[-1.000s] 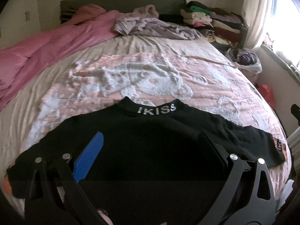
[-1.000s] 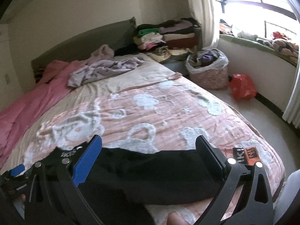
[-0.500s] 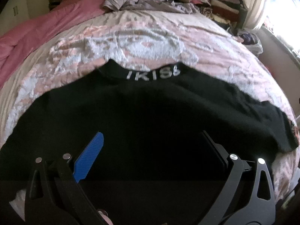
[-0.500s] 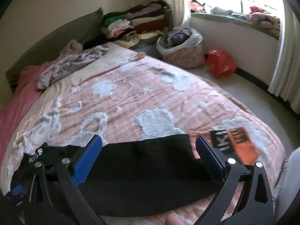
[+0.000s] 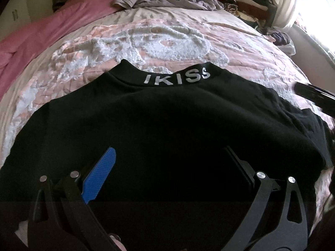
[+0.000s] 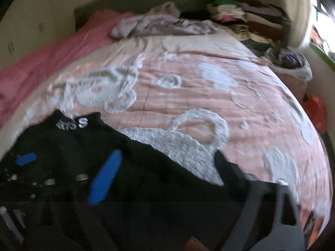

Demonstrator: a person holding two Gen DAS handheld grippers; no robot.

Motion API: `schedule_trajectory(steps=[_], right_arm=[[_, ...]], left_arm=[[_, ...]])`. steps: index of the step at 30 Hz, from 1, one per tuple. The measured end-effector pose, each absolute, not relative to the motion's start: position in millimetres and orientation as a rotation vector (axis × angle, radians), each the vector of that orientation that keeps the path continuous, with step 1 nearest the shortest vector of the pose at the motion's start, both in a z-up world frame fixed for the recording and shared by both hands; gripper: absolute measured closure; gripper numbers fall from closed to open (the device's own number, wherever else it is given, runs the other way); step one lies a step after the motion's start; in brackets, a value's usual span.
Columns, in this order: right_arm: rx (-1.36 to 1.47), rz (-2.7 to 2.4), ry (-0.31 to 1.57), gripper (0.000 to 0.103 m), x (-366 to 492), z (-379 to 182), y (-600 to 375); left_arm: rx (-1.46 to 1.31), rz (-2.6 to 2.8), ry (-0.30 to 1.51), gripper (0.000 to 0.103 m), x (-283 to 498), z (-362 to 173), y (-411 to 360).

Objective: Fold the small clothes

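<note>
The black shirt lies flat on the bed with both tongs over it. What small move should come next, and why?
Probably finish closing the right tongs on the near edge of the black shirt. They are closing now with black cloth between the fingers, though blur hides any contact. The left tongs stand open over the same shirt, which lies spread flat on the pink quilt, ready for folding.

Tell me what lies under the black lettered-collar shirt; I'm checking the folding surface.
The black shirt lies flat on the pink-and-white textured bedspread. Whatever sits directly beneath the fabric is covered.
</note>
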State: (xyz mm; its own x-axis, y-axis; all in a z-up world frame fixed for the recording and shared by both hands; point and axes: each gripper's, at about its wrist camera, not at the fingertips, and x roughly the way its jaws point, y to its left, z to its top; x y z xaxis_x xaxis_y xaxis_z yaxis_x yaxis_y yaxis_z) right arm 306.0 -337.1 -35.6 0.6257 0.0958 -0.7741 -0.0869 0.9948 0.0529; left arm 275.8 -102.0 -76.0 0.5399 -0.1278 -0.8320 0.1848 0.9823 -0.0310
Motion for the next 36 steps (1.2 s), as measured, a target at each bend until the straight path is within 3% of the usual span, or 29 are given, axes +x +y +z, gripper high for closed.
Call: schedule_trajectory(steps=[8,14,15,16,18,23,30,33,36], right_arm=[[-0.070,0.268,0.981,0.045,336,-55,-316],[-0.133,0.295,1.048,0.072,342,-76,-312],[-0.133,0.309,1.040,0.084,340,-75,-311],[-0.130,0.321,1.029,0.089,338,-73,-310],[-0.150,0.292,1.002,0.092,336,-67,-308],[-0.214,0.215,0.904,0.093,341,-44,-304],[-0.289,0.146,0.961,0.088,357,-82,-295],[-0.241,0.093,0.942,0.061,358,-77,-304],[-0.105,0.088,0.917,0.052,350,-60,-324]], left_arm=[[0.025,-0.296,0.984,0.009,278,-74,-118],[0.042,-0.335,0.990,0.009,277,-76,-134],[0.045,-0.335,0.989,0.009,277,-77,-135],[0.050,-0.333,0.988,0.009,277,-77,-137],[0.056,-0.333,0.982,0.009,276,-76,-138],[0.061,-0.337,0.972,0.009,277,-74,-143],[0.095,-0.296,1.004,0.009,282,-89,-148],[0.112,-0.289,1.000,0.009,280,-90,-149],[0.097,-0.295,0.997,0.009,278,-88,-146]])
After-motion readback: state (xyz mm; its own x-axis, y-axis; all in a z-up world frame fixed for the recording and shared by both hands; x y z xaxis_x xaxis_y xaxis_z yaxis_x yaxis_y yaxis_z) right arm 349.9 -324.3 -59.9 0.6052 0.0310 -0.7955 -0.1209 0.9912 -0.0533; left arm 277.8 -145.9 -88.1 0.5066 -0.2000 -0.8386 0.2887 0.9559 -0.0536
